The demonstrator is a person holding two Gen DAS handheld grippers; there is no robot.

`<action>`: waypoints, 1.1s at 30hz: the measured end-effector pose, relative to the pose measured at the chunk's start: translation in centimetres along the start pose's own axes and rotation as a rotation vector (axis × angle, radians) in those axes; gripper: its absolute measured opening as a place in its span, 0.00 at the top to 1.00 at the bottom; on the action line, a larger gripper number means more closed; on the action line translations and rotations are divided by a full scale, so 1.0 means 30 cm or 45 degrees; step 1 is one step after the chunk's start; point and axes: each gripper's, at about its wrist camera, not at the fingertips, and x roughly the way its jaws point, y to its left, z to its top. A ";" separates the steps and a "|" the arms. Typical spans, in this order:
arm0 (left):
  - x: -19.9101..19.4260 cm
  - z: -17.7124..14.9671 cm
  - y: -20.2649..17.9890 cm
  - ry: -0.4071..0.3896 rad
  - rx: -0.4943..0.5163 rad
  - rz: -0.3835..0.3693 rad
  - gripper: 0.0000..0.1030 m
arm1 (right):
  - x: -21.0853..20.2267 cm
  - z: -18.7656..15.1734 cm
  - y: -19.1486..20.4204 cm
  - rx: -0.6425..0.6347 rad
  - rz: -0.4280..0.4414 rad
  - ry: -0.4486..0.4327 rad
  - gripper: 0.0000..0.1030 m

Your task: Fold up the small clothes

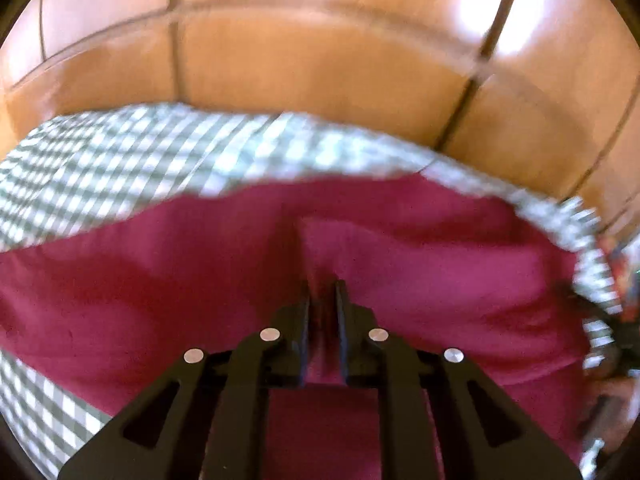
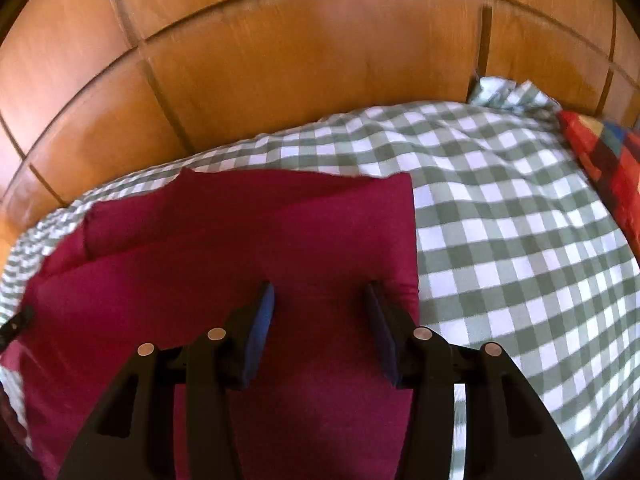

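Observation:
A dark red garment lies on a green-and-white checked bedspread. My left gripper is shut on a raised pinch of the red cloth, which runs up between its fingers. In the right wrist view the same red garment lies partly folded, with a straight right edge and a folded flap at the far left. My right gripper is open just above the garment near its right edge, with nothing between its blue pads.
Wooden wardrobe panels stand right behind the bed. A multicoloured patterned cushion lies at the far right on the bedspread. A bunched piece of checked cloth sits at the far right corner.

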 end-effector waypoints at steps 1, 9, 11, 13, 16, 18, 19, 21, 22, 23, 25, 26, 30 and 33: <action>0.034 -0.018 0.023 0.015 -0.020 -0.026 0.82 | -0.003 -0.015 0.008 -0.017 -0.020 -0.027 0.54; -0.037 -0.058 0.102 0.020 -0.149 -0.149 0.69 | 0.003 -0.027 0.054 -0.106 -0.138 -0.053 0.53; -0.094 -0.092 0.161 0.011 -0.243 -0.230 0.59 | 0.004 -0.024 0.050 -0.105 -0.140 -0.054 0.53; -0.163 -0.146 0.243 -0.021 -0.337 -0.244 0.59 | 0.001 -0.025 0.052 -0.111 -0.151 -0.057 0.52; -0.252 -0.214 0.416 -0.091 -0.492 -0.224 0.59 | 0.000 -0.024 0.055 -0.118 -0.163 -0.059 0.51; -0.303 -0.255 0.536 -0.150 -0.576 -0.123 0.53 | -0.005 -0.029 0.063 -0.124 -0.178 -0.063 0.50; -0.323 -0.278 0.614 -0.161 -0.632 -0.069 0.53 | -0.005 -0.030 0.066 -0.127 -0.186 -0.065 0.49; -0.350 -0.323 0.777 -0.165 -0.788 -0.011 0.52 | -0.004 -0.030 0.070 -0.132 -0.197 -0.066 0.49; -0.359 -0.337 0.832 -0.174 -0.844 0.017 0.51 | -0.004 -0.031 0.073 -0.134 -0.202 -0.067 0.48; -0.374 -0.354 0.903 -0.190 -0.913 0.055 0.51 | -0.004 -0.031 0.074 -0.135 -0.207 -0.068 0.47; -0.387 -0.370 0.998 -0.213 -1.004 0.081 0.51 | -0.001 -0.030 0.072 -0.129 -0.231 -0.067 0.42; -0.389 -0.373 1.039 -0.219 -1.036 0.088 0.51 | 0.001 -0.029 0.070 -0.123 -0.240 -0.065 0.38; -0.366 -0.365 1.176 -0.211 -1.131 0.165 0.51 | 0.013 -0.024 0.037 -0.056 -0.266 -0.038 0.20; -0.338 -0.338 1.221 -0.212 -1.154 0.213 0.51 | 0.027 -0.021 -0.021 0.052 -0.190 -0.005 0.12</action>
